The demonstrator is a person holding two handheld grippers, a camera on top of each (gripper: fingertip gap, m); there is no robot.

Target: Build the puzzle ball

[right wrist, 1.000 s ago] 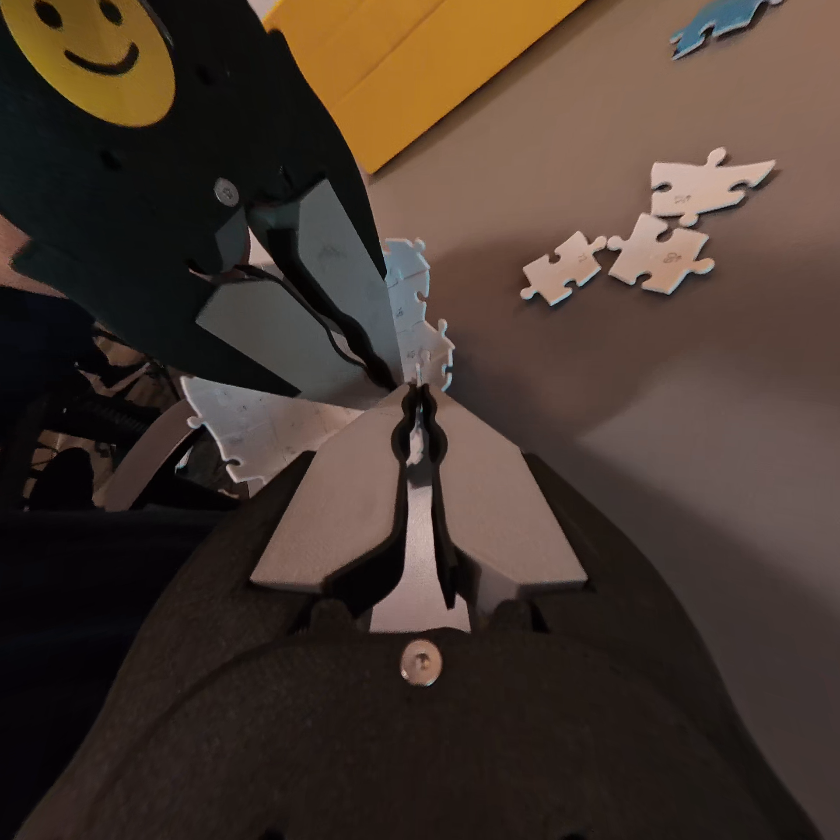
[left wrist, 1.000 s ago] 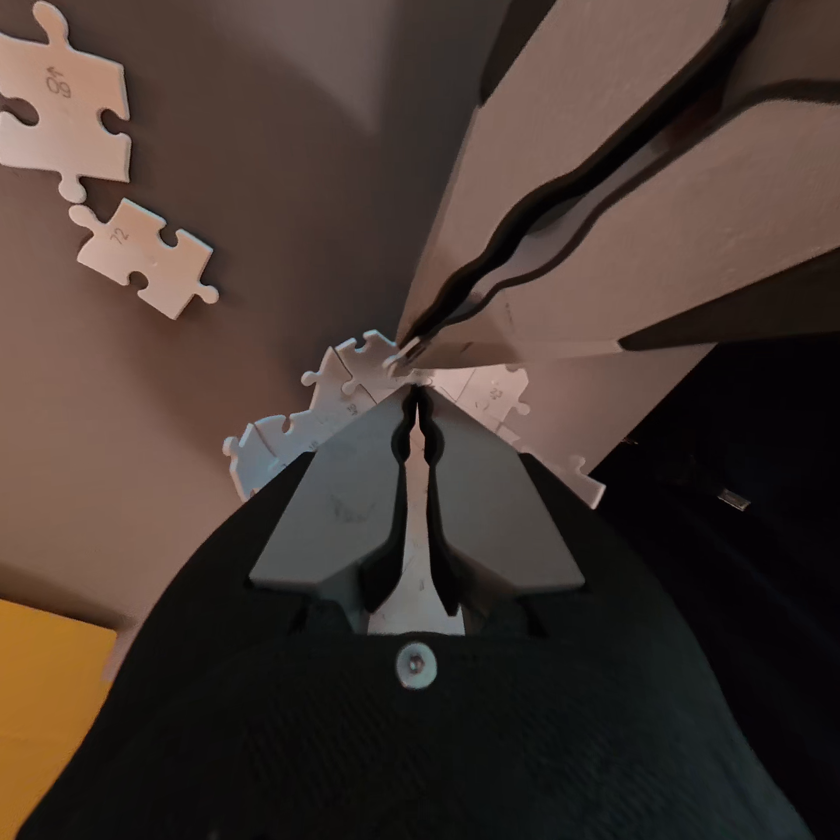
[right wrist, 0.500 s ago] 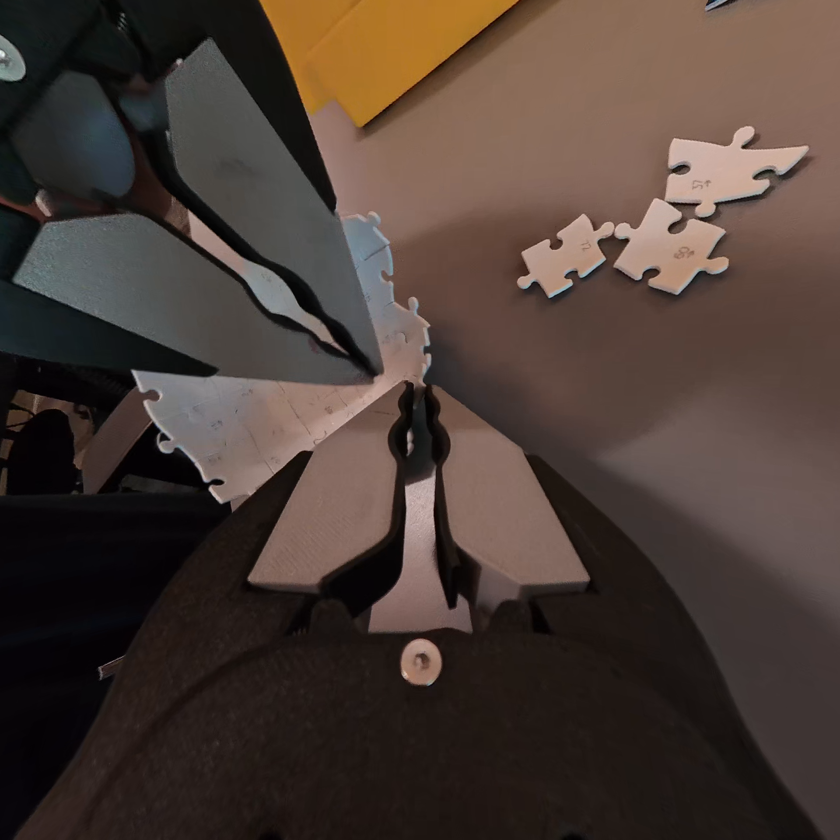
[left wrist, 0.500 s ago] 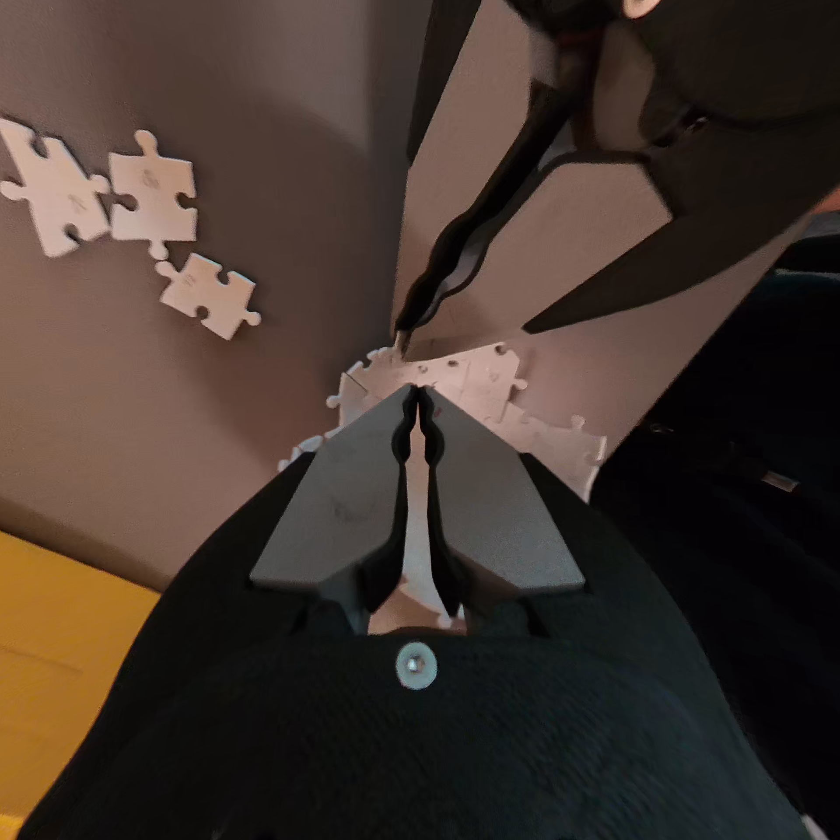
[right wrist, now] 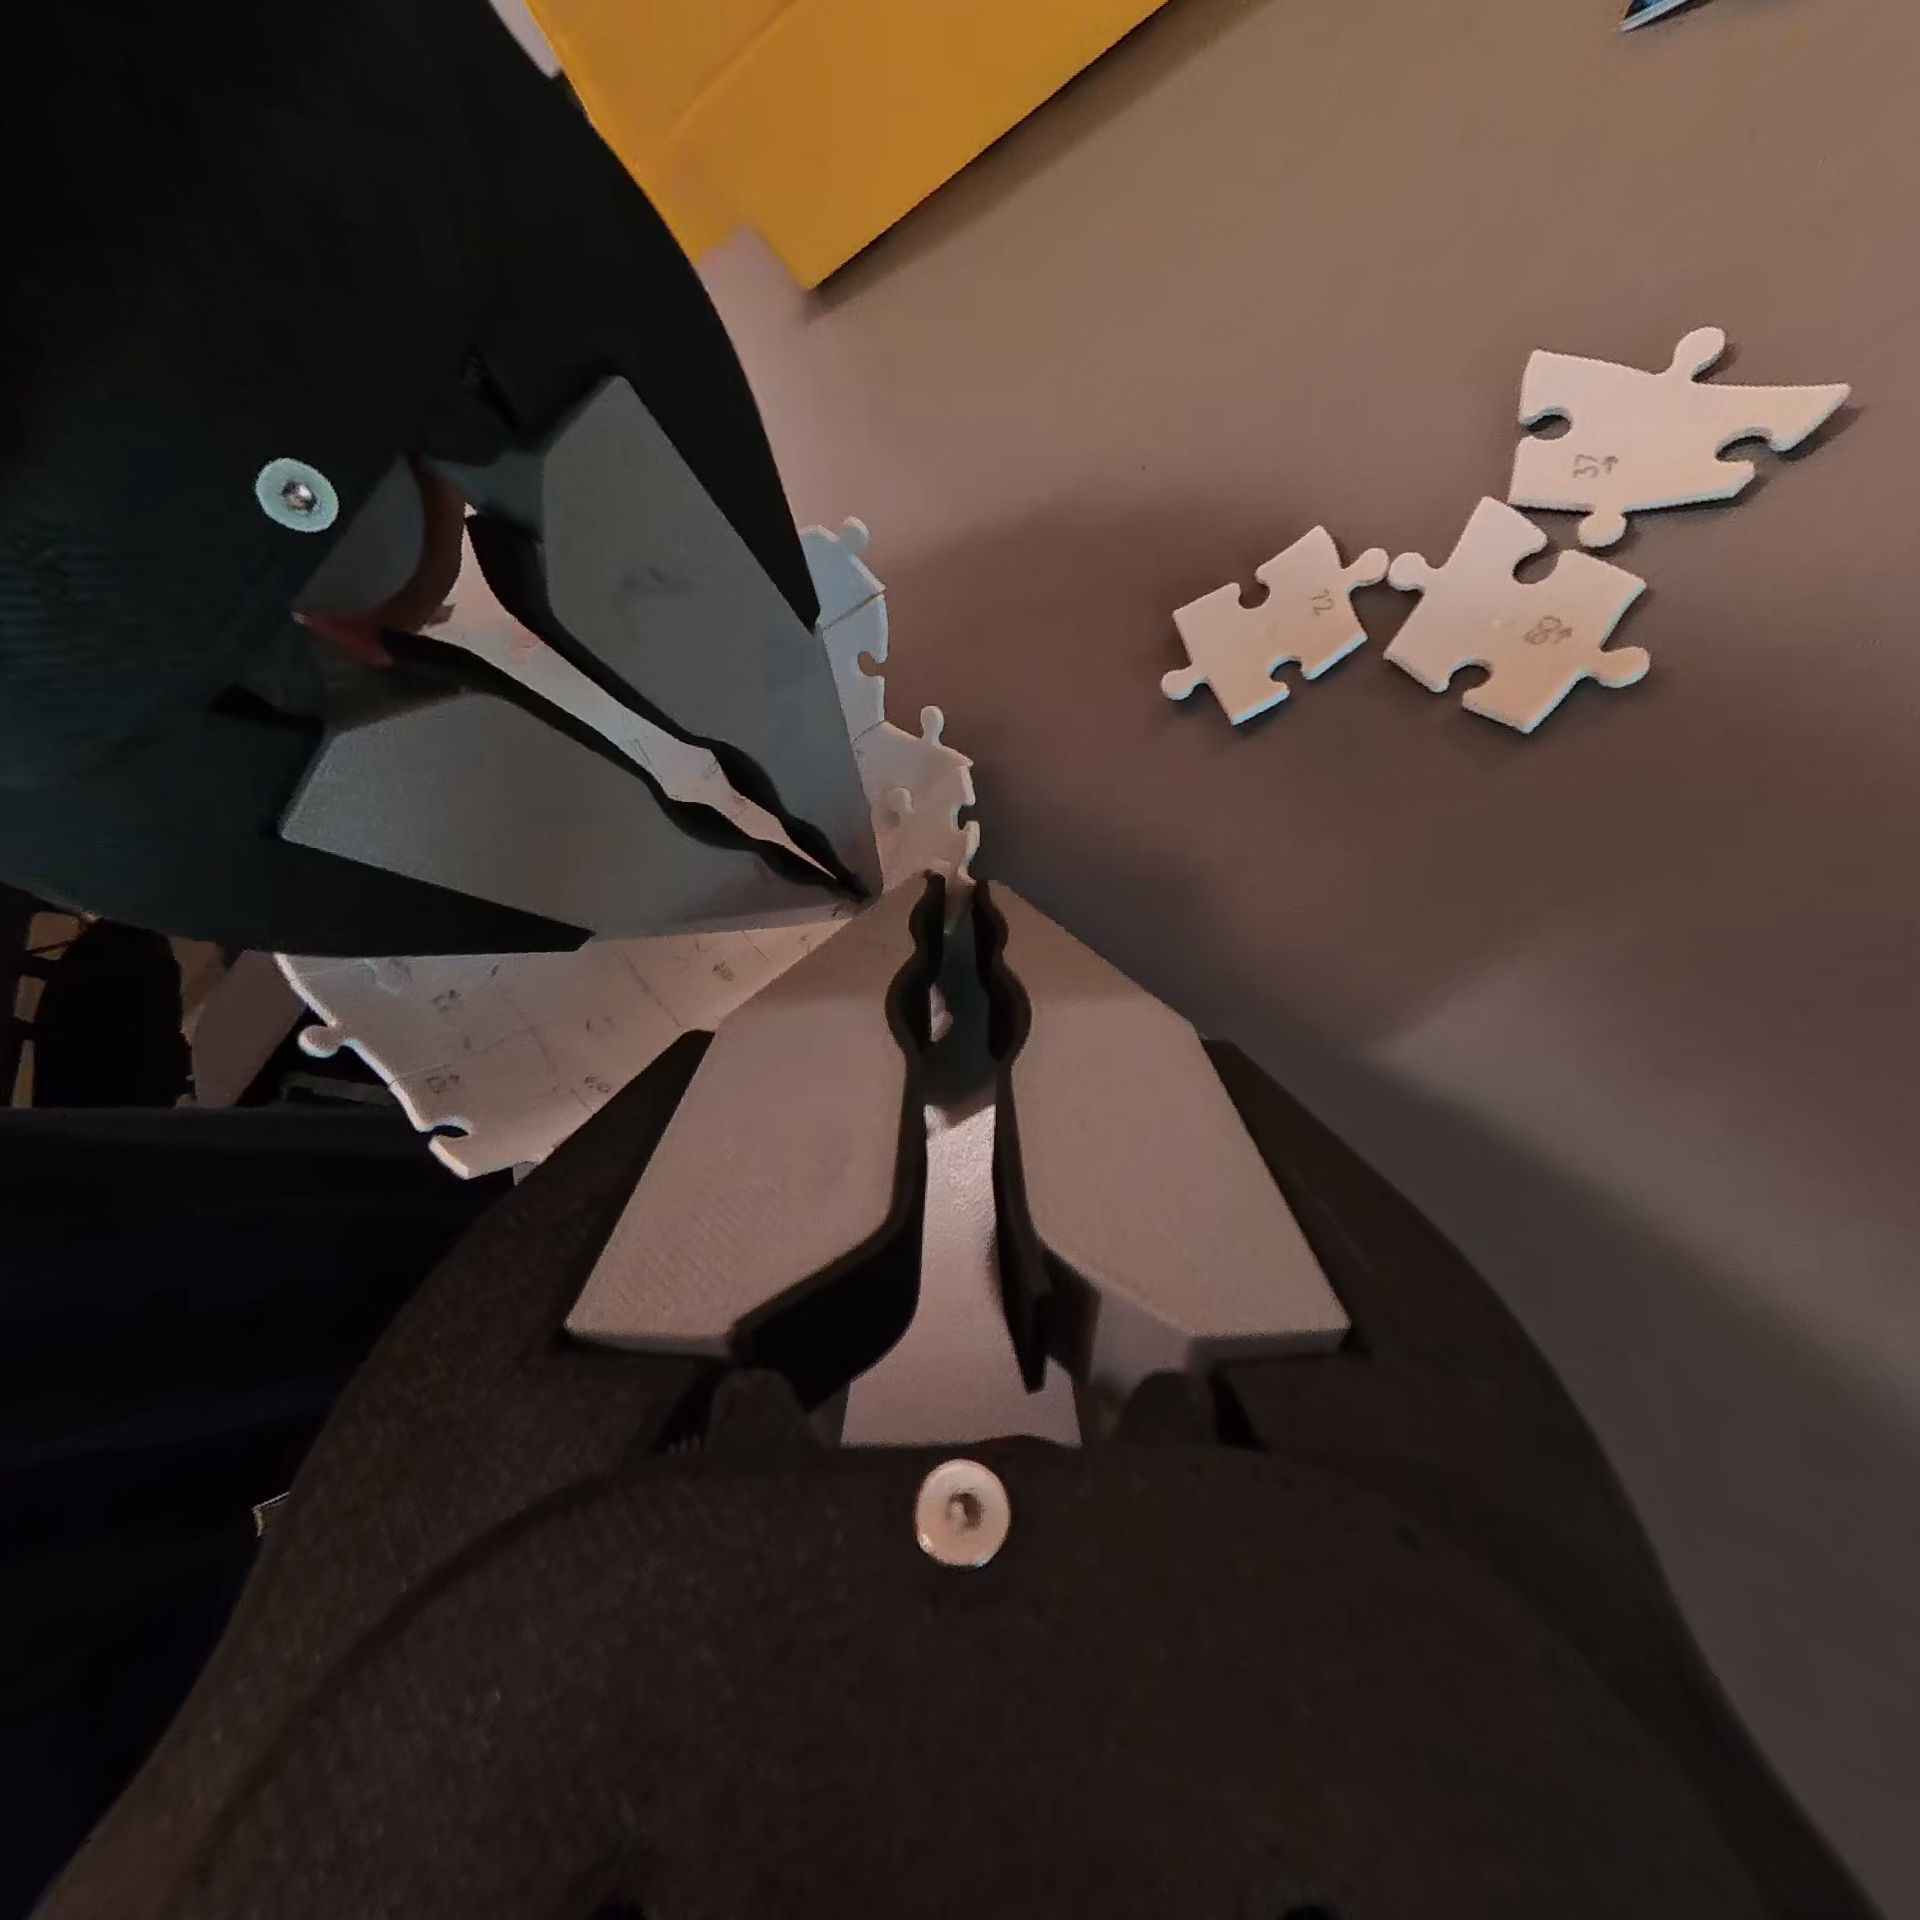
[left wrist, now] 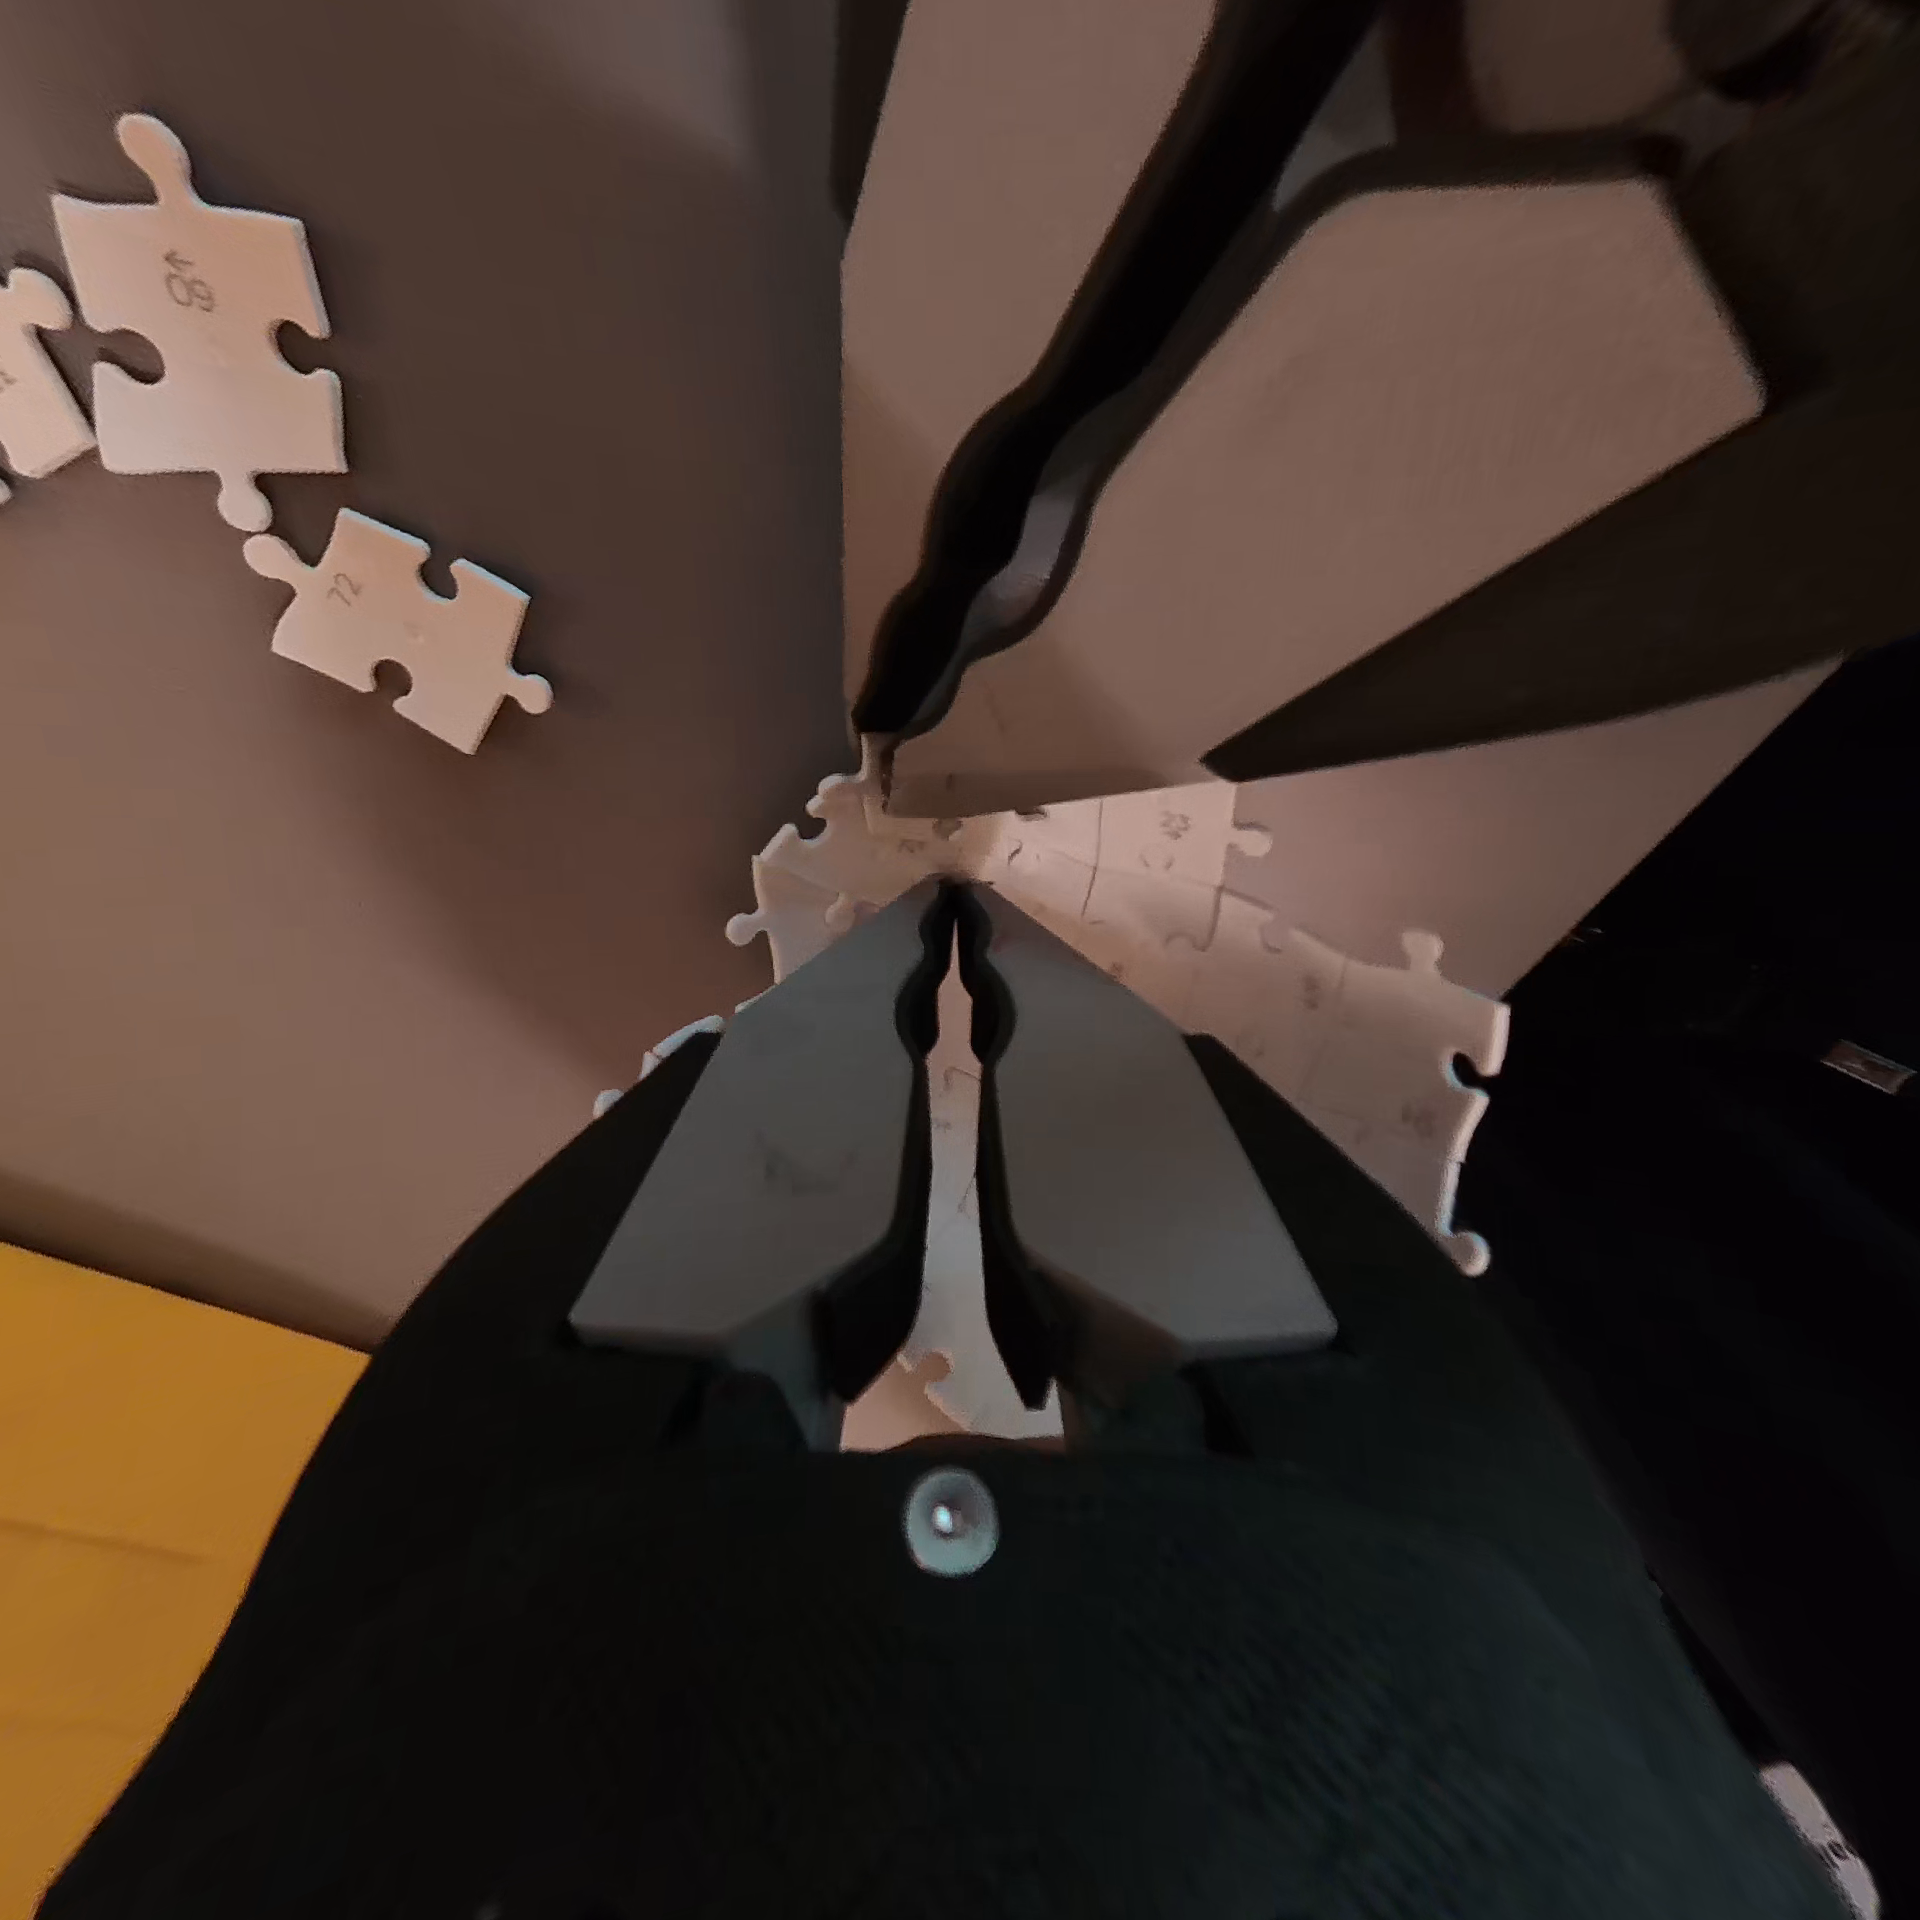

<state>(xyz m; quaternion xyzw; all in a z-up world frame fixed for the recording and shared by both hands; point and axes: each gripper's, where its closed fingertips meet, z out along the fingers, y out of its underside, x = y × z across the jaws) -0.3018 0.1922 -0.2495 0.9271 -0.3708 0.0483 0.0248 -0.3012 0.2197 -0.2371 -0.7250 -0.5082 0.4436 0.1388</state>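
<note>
A partly assembled white puzzle ball section (left wrist: 1299, 987) is held in the air above the grey table. My left gripper (left wrist: 954, 899) is shut on its inner face near the rim. My right gripper (left wrist: 883, 753) comes in from the upper right, tips shut on a white piece at the section's edge, a short way from the left tips. In the right wrist view my right gripper (right wrist: 956, 896) pinches that thin piece edge-on. The left gripper (right wrist: 857, 888) clamps the section (right wrist: 520, 1018) from the upper left. The section's outer face is hidden.
Loose white puzzle pieces lie on the grey table: two full ones (left wrist: 197, 343) (left wrist: 400, 623) in the left wrist view, three (right wrist: 1278, 639) (right wrist: 1517, 634) (right wrist: 1673, 436) in the right wrist view. A yellow box (left wrist: 125, 1507) (right wrist: 831, 125) sits at the table's edge. The area beyond that edge is dark. The grippers are tip to tip, or close to it.
Both grippers stayed shut and turned together with the section. The left gripper has swung in the right wrist view. The loose pieces now look nearer in both views.
</note>
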